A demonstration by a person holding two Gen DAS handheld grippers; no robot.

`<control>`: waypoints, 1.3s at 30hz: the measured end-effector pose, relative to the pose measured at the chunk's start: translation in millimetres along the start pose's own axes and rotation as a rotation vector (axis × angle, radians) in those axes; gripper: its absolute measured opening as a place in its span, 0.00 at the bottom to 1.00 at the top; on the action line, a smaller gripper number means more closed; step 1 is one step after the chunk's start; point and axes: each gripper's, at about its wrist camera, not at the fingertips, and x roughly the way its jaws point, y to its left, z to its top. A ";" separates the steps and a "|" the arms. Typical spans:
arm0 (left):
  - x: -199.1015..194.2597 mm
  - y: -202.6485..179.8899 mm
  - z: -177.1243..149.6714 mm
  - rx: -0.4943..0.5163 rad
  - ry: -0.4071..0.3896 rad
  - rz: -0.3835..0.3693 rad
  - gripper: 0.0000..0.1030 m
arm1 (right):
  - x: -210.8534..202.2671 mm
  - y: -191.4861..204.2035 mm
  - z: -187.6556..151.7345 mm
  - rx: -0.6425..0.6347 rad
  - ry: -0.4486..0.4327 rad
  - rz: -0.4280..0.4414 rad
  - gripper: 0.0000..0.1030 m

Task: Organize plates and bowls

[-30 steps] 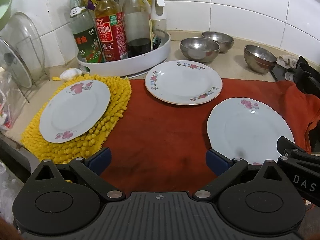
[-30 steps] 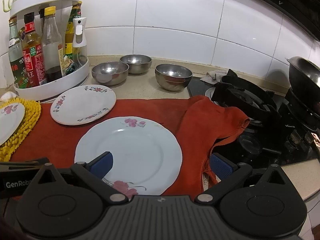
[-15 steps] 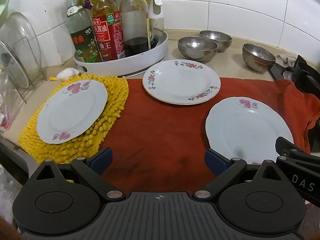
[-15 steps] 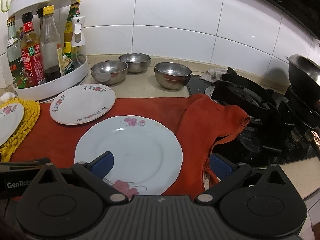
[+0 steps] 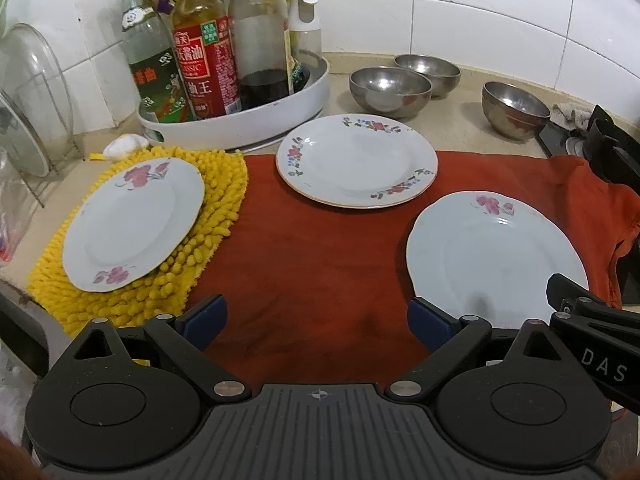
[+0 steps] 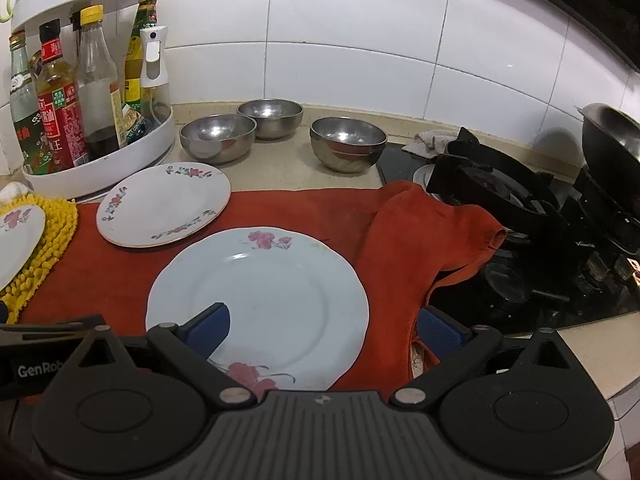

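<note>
Three plates and three steel bowls sit on the counter, none stacked. Left wrist view: left gripper (image 5: 316,322) hangs above the red cloth (image 5: 312,264), jaws spread wide, nothing between them. Plate w/ pink flowers (image 5: 134,226) lies at 10 o'clock on the yellow mat (image 5: 216,216). Plate w/ the flower border (image 5: 356,160) lies at 12 o'clock, partly on the cloth's far edge, just beside the white bottle tray (image 5: 240,124). Pale blue plate (image 5: 494,264) lies at 3 o'clock on the cloth, close to the right finger.

Right wrist view: right gripper (image 6: 324,328) is also released, jaws wide apart and empty. Its left finger is over the blue plate's near part; can't tell if it touches. Right finger is off the plate, over the cloth's bunched end by the stove (image 6: 520,216). Bowls are behind the cloth on bare counter: two (image 6: 218,138) (image 6: 270,118) touching or nearly so at 11–12 o'clock, third (image 6: 348,144) apart at 1 o'clock, next to the stove edge. Dark pan (image 6: 612,136) sits on the far burner at 3 o'clock. Sauce bottles (image 6: 60,120) stand upright in the tray.
</note>
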 end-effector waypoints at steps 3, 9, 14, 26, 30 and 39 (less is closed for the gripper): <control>4.8 -3.2 2.9 -0.010 -0.004 -0.015 0.96 | 6.8 -4.9 1.6 -0.009 0.009 0.013 0.92; 15.4 -11.5 13.5 -0.037 -0.005 -0.031 0.97 | 30.8 -20.6 13.8 -0.017 0.044 0.080 0.88; 27.3 -22.6 14.9 -0.039 0.024 -0.034 0.98 | 51.7 -35.3 21.3 -0.039 0.080 0.169 0.72; 52.9 -36.2 18.3 -0.091 0.081 -0.114 0.95 | 90.9 -59.1 32.5 -0.056 0.204 0.500 0.37; 59.7 -40.3 19.7 -0.114 0.111 -0.131 0.93 | 95.3 -70.2 37.5 -0.049 0.207 0.542 0.36; 66.1 -63.7 23.5 -0.086 0.119 -0.147 0.98 | 105.8 -84.7 51.1 -0.105 0.165 0.558 0.36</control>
